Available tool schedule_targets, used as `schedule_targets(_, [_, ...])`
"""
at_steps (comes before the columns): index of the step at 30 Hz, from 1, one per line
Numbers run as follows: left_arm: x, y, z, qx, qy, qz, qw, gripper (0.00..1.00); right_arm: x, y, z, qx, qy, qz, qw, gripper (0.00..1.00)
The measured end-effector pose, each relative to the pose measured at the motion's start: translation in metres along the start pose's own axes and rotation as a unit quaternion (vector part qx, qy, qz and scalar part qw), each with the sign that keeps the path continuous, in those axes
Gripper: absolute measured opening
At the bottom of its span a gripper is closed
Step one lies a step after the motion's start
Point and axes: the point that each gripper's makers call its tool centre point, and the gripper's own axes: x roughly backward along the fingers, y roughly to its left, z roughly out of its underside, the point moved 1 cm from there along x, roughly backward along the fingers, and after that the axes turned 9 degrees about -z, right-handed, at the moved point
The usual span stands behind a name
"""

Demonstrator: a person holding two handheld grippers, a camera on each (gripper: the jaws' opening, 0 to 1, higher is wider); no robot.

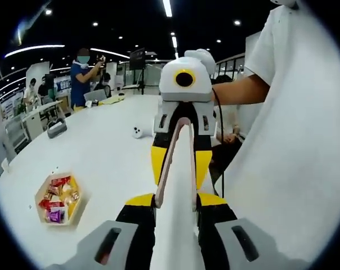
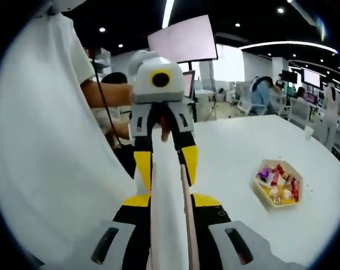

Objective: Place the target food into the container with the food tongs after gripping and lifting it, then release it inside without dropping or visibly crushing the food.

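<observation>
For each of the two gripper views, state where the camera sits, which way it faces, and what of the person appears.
Left gripper view: rides the left gripper, facing the right gripper head-on; white sleeve and forearm at right.
Right gripper view: rides the right gripper, facing the left gripper; white shirt at left.
Shared: white tongs spanning both grippers, hexagonal snack tray, white table.

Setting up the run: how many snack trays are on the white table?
1: a hexagonal tray of wrapped snacks, on the white table left of the tongs in the left gripper view, right of them in the right gripper view.
</observation>
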Motion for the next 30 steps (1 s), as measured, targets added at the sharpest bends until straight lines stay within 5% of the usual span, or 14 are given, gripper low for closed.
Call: schedule_targets(30, [0.003, 0.011, -0.003, -0.02, 0.012, -0.019, 0.9996, 0.28, 0.012, -0.011, 0.02, -0.025, 0.012, 0.046, 0.9985, 0.26])
